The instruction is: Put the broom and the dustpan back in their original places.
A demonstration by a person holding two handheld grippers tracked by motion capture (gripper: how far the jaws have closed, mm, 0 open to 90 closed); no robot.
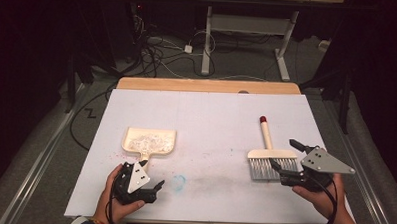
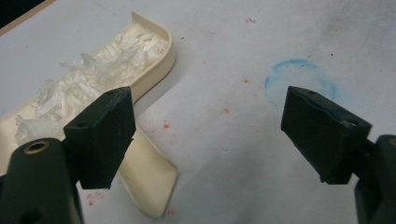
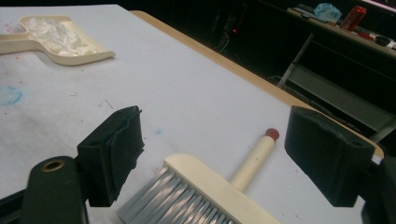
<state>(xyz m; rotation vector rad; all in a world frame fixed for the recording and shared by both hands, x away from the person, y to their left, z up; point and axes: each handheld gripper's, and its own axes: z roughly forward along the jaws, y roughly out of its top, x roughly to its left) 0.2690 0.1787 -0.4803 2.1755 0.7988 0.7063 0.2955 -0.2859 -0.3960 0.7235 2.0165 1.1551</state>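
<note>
Dustpan (image 1: 149, 140) lies flat at left-centre of the white table (image 1: 211, 112), heaped with white shreds (image 1: 148, 140), handle toward the person. Left gripper (image 1: 154, 186) just beside the handle's end, jaws spread wide, holding nothing; a blue ring stain (image 2: 299, 81) on the sheet lies between them. Brush (image 1: 271, 155) lies well to the right, bristles toward the person, red-tipped handle pointing away. Right gripper (image 1: 285, 156) hovers at the bristles, jaws wide apart, nothing grasped.

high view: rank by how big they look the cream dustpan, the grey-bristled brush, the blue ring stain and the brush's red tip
1. Cream plastic dustpan with white shreds and cream-handled, grey-bristled brush: look alike, so unranked.
2. Faint blue ring stain.
3. Red tip of the brush handle.
</note>
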